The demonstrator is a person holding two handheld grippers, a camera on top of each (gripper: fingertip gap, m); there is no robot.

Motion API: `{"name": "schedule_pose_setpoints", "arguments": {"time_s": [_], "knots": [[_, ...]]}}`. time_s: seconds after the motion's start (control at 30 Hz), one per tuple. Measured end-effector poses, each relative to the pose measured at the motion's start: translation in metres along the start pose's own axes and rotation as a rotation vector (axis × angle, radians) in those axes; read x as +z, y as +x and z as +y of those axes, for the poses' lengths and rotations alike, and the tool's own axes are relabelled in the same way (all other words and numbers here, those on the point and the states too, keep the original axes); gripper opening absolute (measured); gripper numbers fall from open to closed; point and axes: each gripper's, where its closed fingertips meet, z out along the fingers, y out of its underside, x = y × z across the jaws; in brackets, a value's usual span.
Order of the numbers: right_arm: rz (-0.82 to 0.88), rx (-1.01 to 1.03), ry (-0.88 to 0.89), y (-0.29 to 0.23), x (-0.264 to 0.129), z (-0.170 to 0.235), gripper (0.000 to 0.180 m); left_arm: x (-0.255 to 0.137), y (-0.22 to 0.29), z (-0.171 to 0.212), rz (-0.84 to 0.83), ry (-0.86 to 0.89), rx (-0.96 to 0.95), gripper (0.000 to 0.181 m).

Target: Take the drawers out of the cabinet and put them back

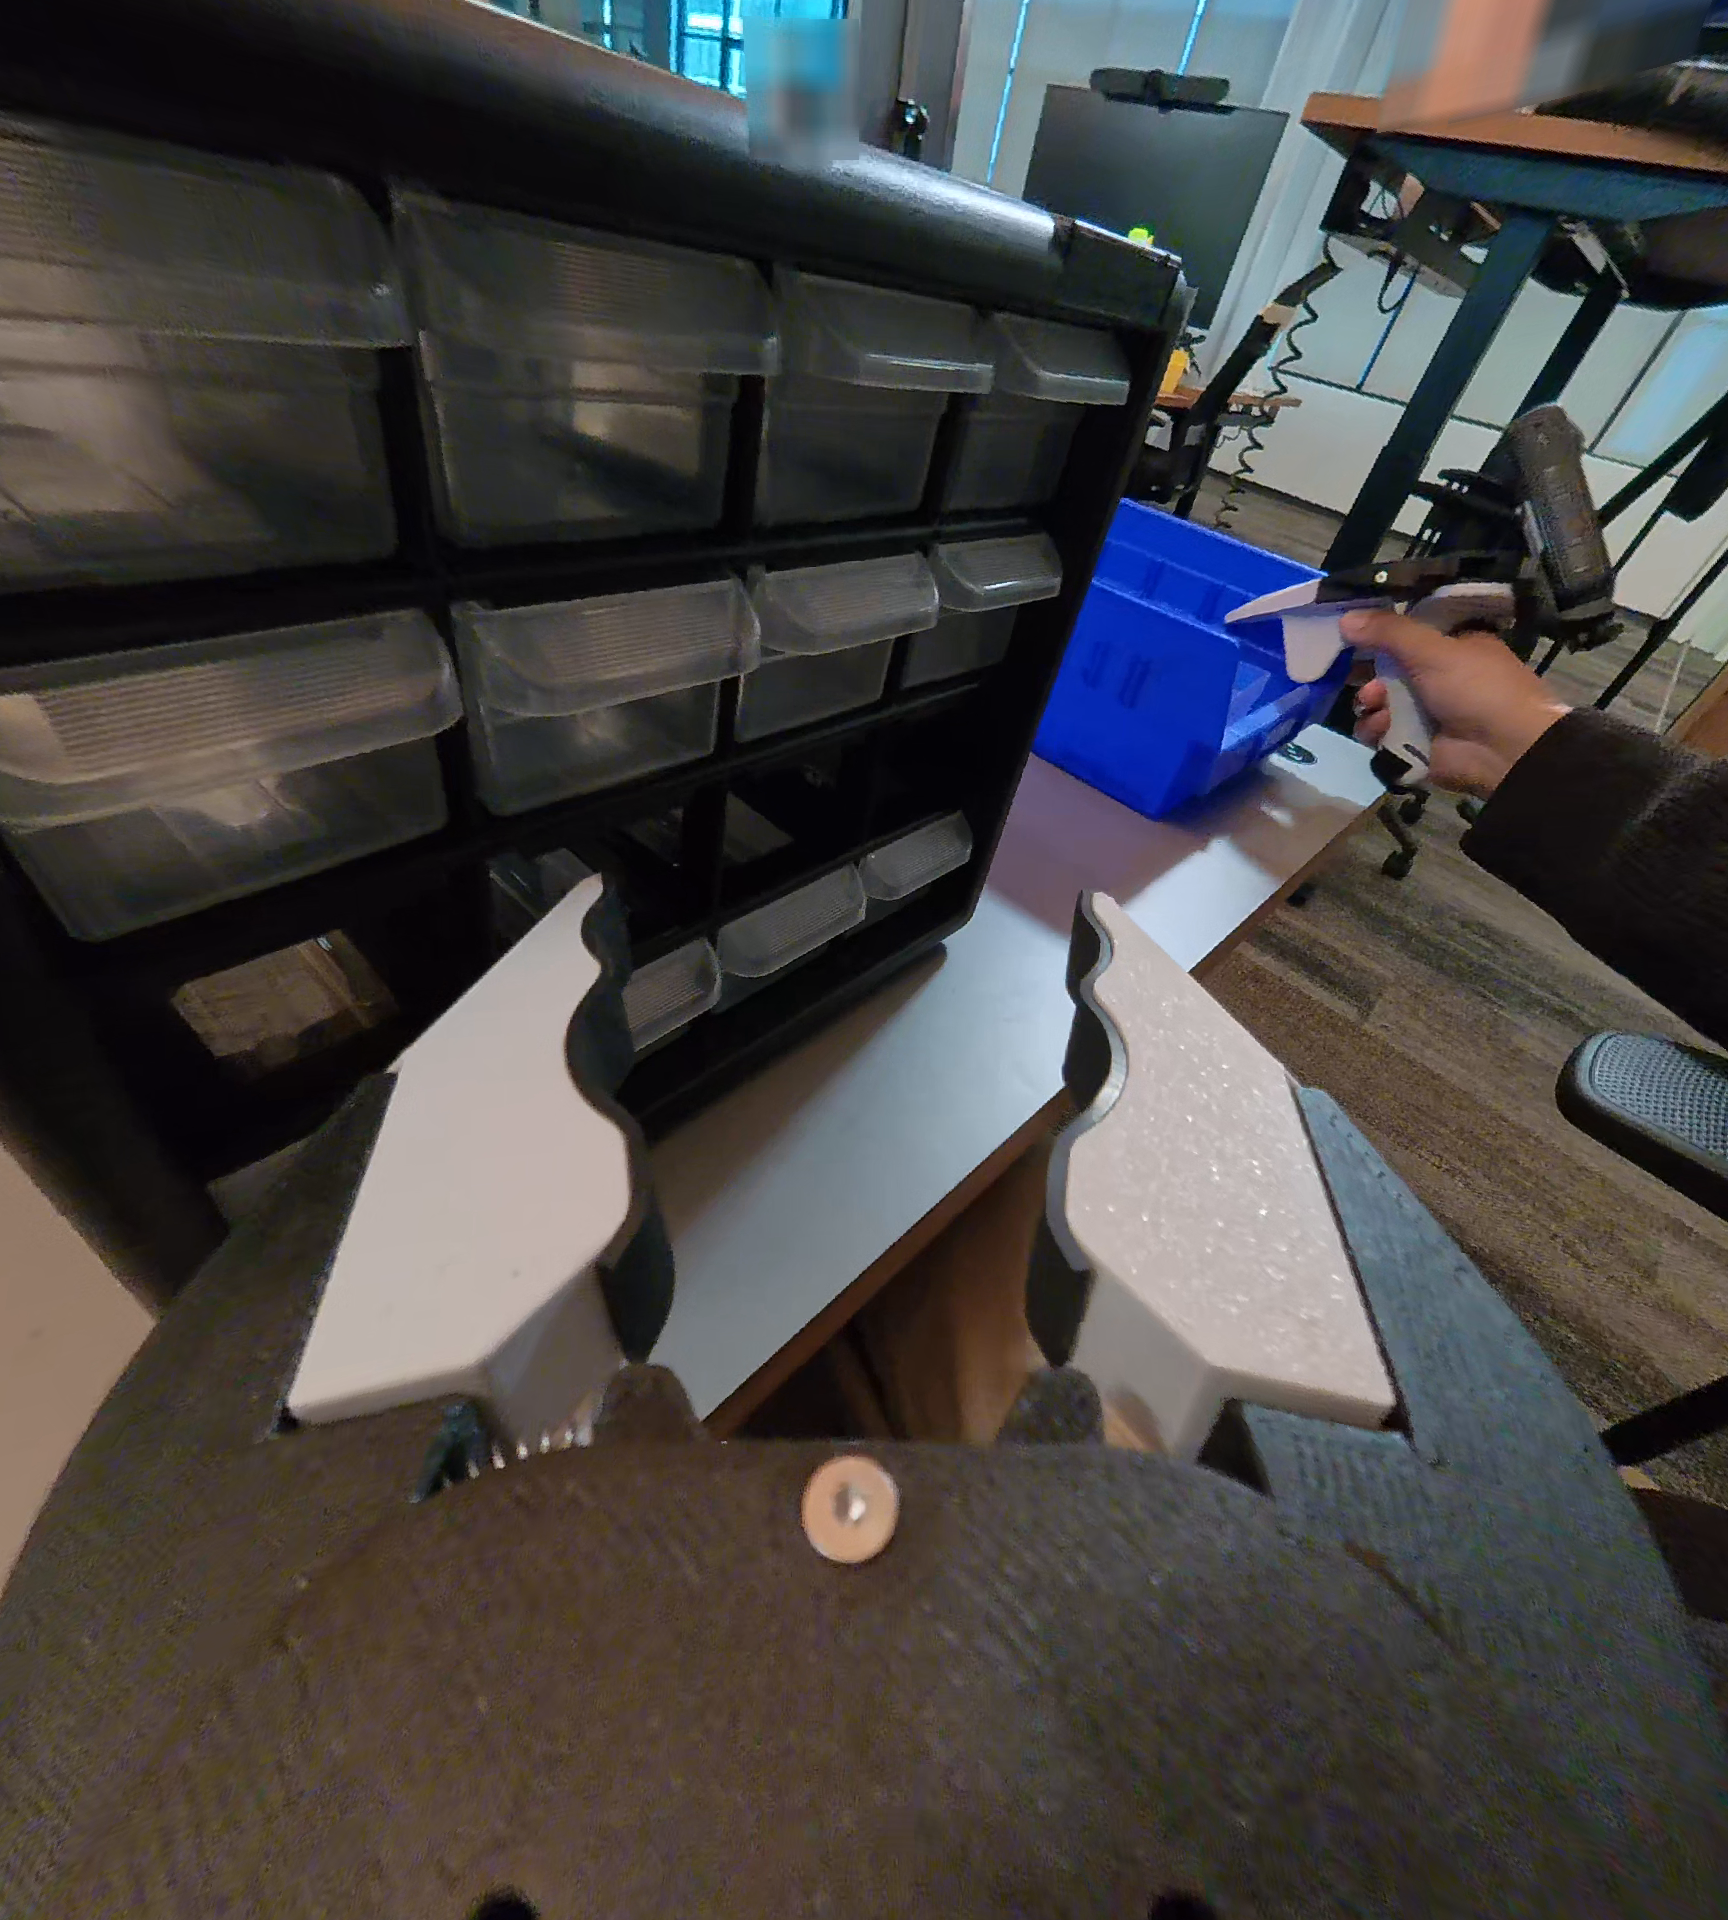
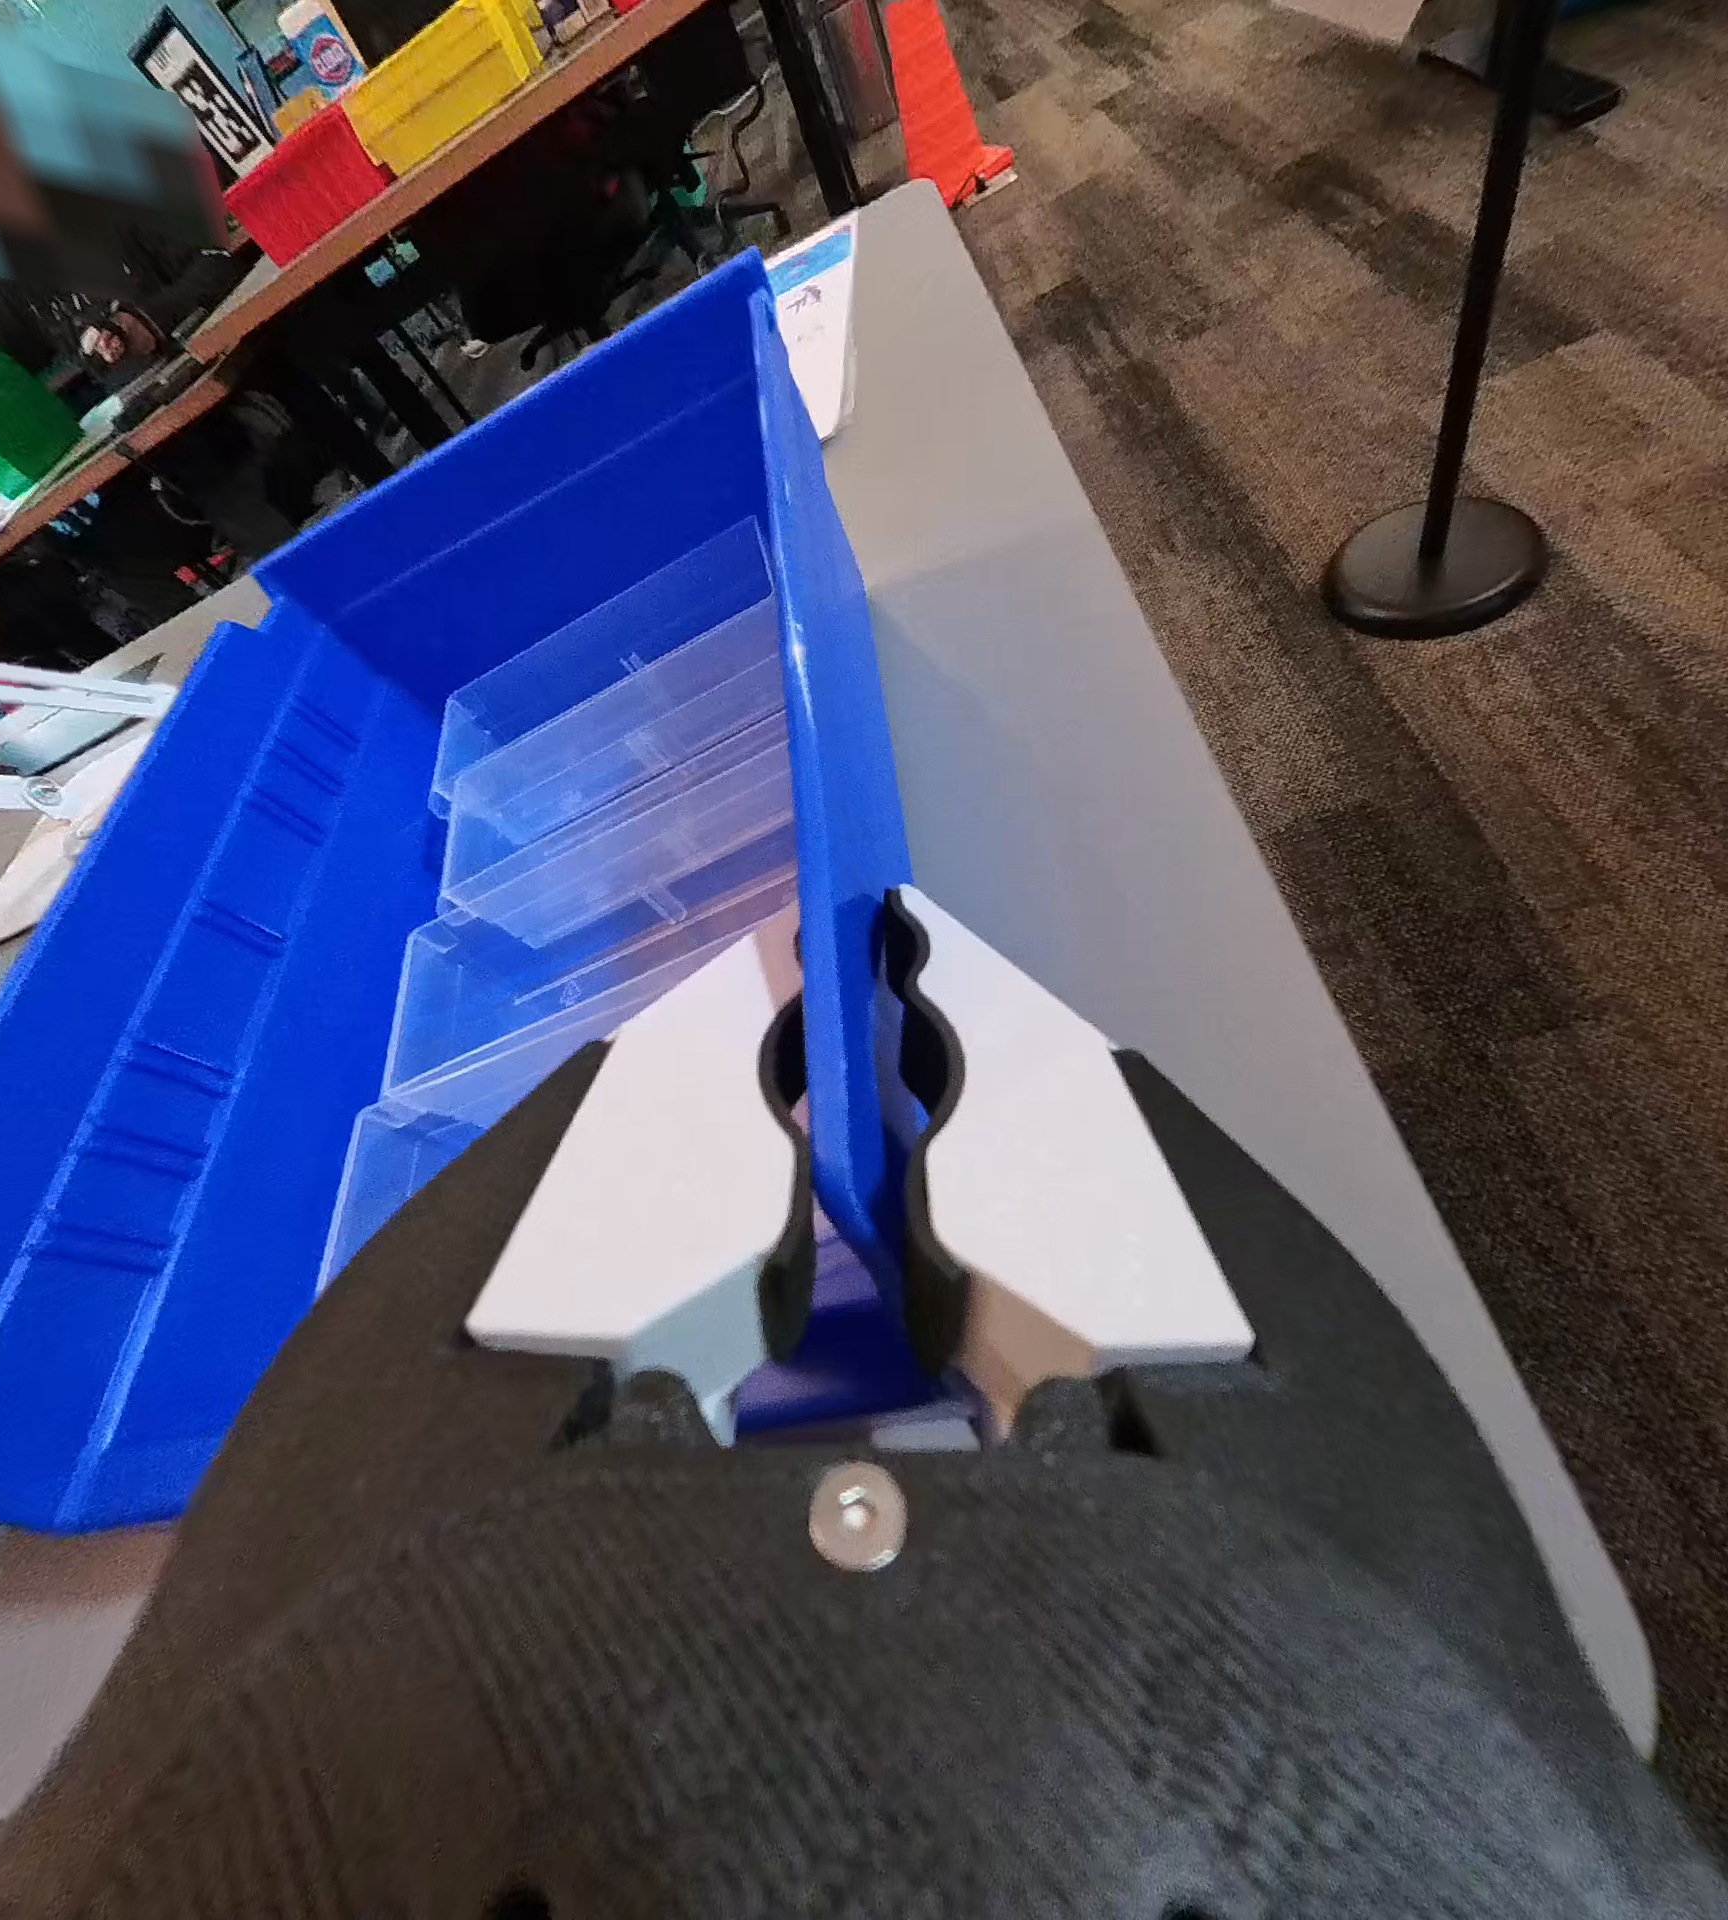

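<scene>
A black cabinet [image 1: 527, 135] with rows of clear drawers [image 1: 590, 686] stands on the grey table [image 1: 839, 1122]. Some slots in its third row [image 1: 798, 790] are empty. My left gripper [image 1: 839, 904] is open and empty, low in front of the cabinet's bottom rows. To the cabinet's right is a blue bin [image 1: 1151, 675]. In the right wrist view, several clear drawers [image 2: 611, 748] lie in the blue bin [image 2: 527, 499]. My right gripper [image 2: 839, 935] is shut on the bin's right wall. It also shows in the left wrist view [image 1: 1286, 623], held by a hand [image 1: 1452, 696].
The table's edge [image 2: 1203, 935] runs just right of the bin, with carpet beyond. A black stand base [image 2: 1436, 566] and an orange cone [image 2: 938, 94] are on the floor. A chair armrest [image 1: 1691, 1122] is at my right. A white card [image 2: 824, 312] lies behind the bin.
</scene>
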Motion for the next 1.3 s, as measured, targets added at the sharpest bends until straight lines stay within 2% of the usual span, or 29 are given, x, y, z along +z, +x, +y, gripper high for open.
{"name": "schedule_pose_setpoints", "arguments": {"time_s": [0.2, 0.27, 0.4, 0.47, 0.53, 0.63, 0.77, 0.83, 0.9, 1.03, 1.07, 1.13, 1.17, 1.23, 1.3], "knots": [[-0.100, 0.083, 0.047, -0.022, -0.018, -0.010, 0.006, -0.017, -0.026, -0.029, -0.071, 0.044, 0.001, 0.078], [-0.127, 0.069, 0.094, -0.038, -0.032, -0.031, 0.006, -0.026, -0.039, -0.033, -0.046, 0.000, -0.022, 0.055], [-0.174, 0.017, 0.156, -0.085, -0.068, -0.079, 0.006, -0.066, -0.069, -0.035, 0.009, 0.031, -0.228, 0.044], [-0.213, -0.004, 0.146, -0.112, -0.085, -0.097, 0.006, -0.092, -0.090, -0.029, -0.041, 0.048, -0.310, 0.054], [-0.256, -0.040, 0.127, -0.142, -0.099, -0.112, 0.006, -0.123, -0.112, -0.030, -0.126, 0.087, -0.312, 0.053], [-0.350, -0.122, 0.096, -0.200, -0.116, -0.129, 0.006, -0.176, -0.160, -0.044, -0.362, 0.154, -0.228, 0.062], [-0.545, -0.219, 0.019, -0.296, -0.134, -0.141, 0.005, -0.239, -0.236, -0.056, -0.739, 0.215, -0.082, 0.088], [-0.650, -0.251, -0.031, -0.348, -0.138, -0.140, 0.005, -0.242, -0.266, -0.038, -0.823, 0.107, -0.074, 0.097], [-0.747, -0.276, -0.071, -0.398, -0.139, -0.133, 0.005, -0.230, -0.284, -0.010, -0.836, -0.022, -0.117, 0.098], [-0.918, -0.260, -0.145, -0.486, -0.127, -0.090, 0.005, -0.221, -0.301, 0.019, -0.846, -0.123, -0.092, 0.066], [-0.953, -0.258, -0.161, -0.505, -0.124, -0.076, 0.005, -0.224, -0.304, 0.018, -0.846, -0.121, -0.078, 0.039], [-1.010, -0.259, -0.198, -0.539, -0.117, -0.045, 0.005, -0.220, -0.300, 0.016, -0.744, -0.095, -0.127, 0.015], [-1.032, -0.263, -0.220, -0.554, -0.113, -0.030, 0.005, -0.226, -0.302, 0.017, -0.750, -0.092, -0.163, 0.013], [-1.059, -0.282, -0.269, -0.581, -0.108, 0.001, 0.005, -0.251, -0.308, 0.010, -0.839, -0.114, -0.104, 0.000], [-1.074, -0.324, -0.312, -0.605, -0.107, 0.029, 0.005, -0.275, -0.306, -0.004, -0.852, -0.100, -0.061, 0.000]]}}
